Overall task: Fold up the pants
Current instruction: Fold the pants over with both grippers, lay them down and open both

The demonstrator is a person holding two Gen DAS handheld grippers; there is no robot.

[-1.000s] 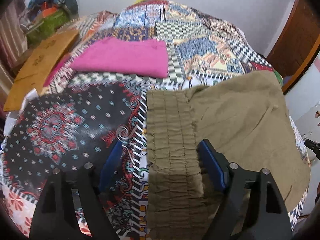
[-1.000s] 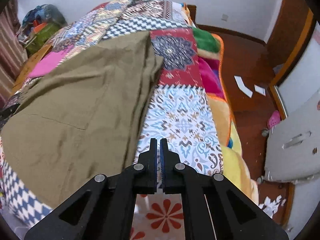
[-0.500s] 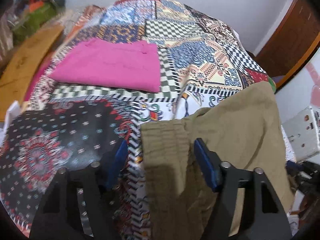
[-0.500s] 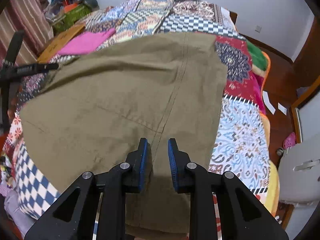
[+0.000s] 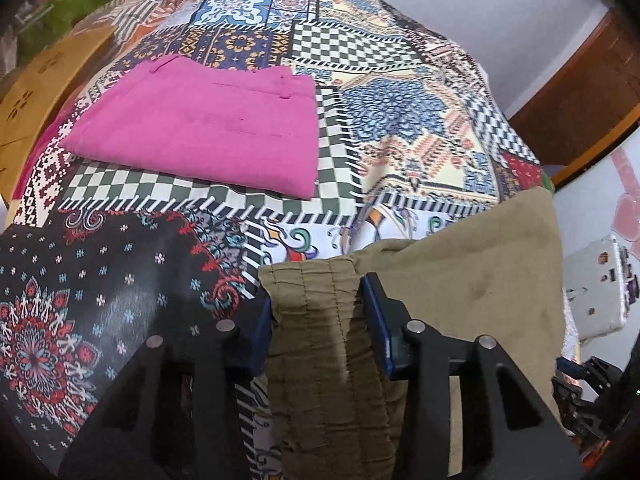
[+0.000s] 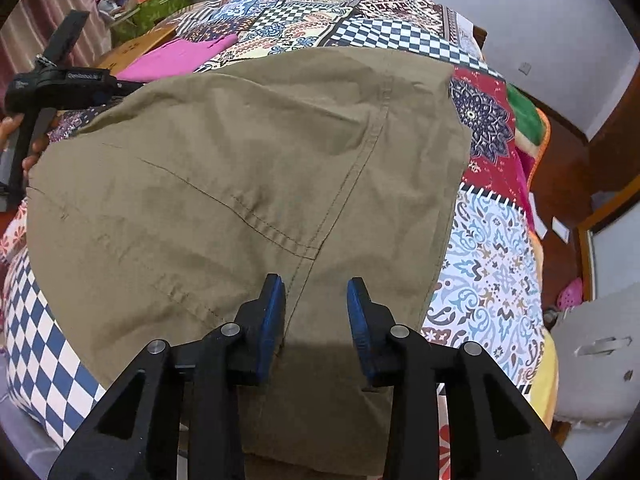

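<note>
Pants spread on the quilt, tongs at two edges

Olive pants (image 6: 248, 184) lie flat across my patchwork quilt (image 5: 400, 120). My left tongs (image 5: 316, 332) pinch the gathered waistband (image 5: 320, 320) between both pads. My right tongs (image 6: 316, 312) stand parted over the leg seam, gripping nothing. Folded pink pants (image 5: 208, 128) sit at eleven o'clock, bare quilt between.
</note>
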